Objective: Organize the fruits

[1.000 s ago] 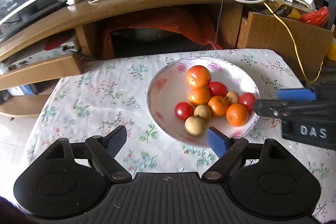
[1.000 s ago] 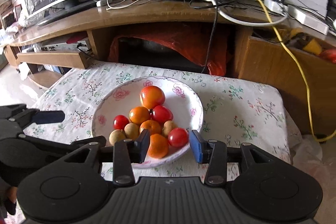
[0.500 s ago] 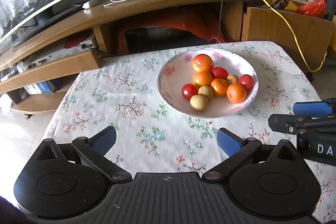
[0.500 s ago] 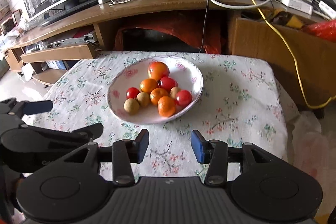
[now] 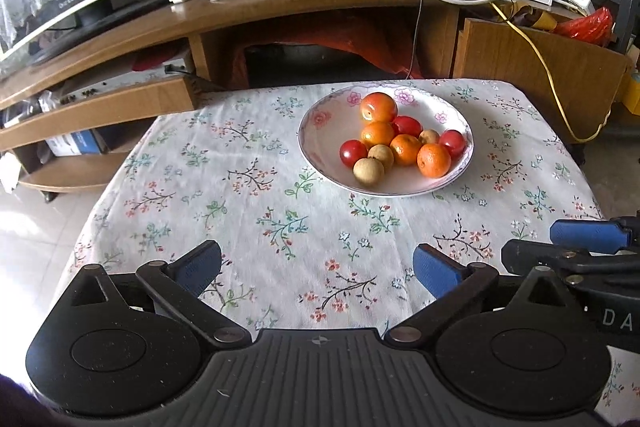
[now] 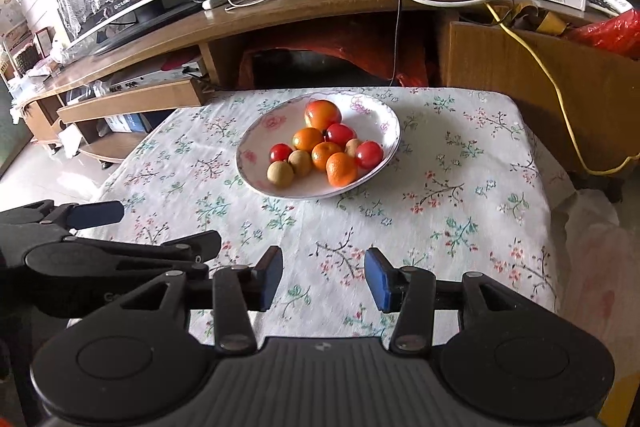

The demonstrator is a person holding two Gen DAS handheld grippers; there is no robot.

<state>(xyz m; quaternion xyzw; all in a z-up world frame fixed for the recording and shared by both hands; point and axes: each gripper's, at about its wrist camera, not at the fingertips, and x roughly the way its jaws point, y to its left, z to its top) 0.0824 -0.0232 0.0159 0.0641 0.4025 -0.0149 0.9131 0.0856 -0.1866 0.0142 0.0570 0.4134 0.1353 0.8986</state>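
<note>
Fruits (image 5: 394,143) piled in floral bowl (image 5: 320,143), left tongs (image 5: 316,269) and right tongs (image 6: 323,279) released, empty

Left gripper (image 5: 316,269) angled downward, jaws spread wide, nothing between pads, right gripper (image 6: 323,277) just alongside, likewise angled, jaws narrowly parted, empty

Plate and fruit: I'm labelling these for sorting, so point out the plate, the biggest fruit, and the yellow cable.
plate (image 5: 320,135): left wrist view, bare inner wall at its left.
biggest fruit (image 5: 378,107): left wrist view, middle of its skin.
yellow cable (image 6: 532,53): right wrist view, stretch across the wooden panel.
</note>
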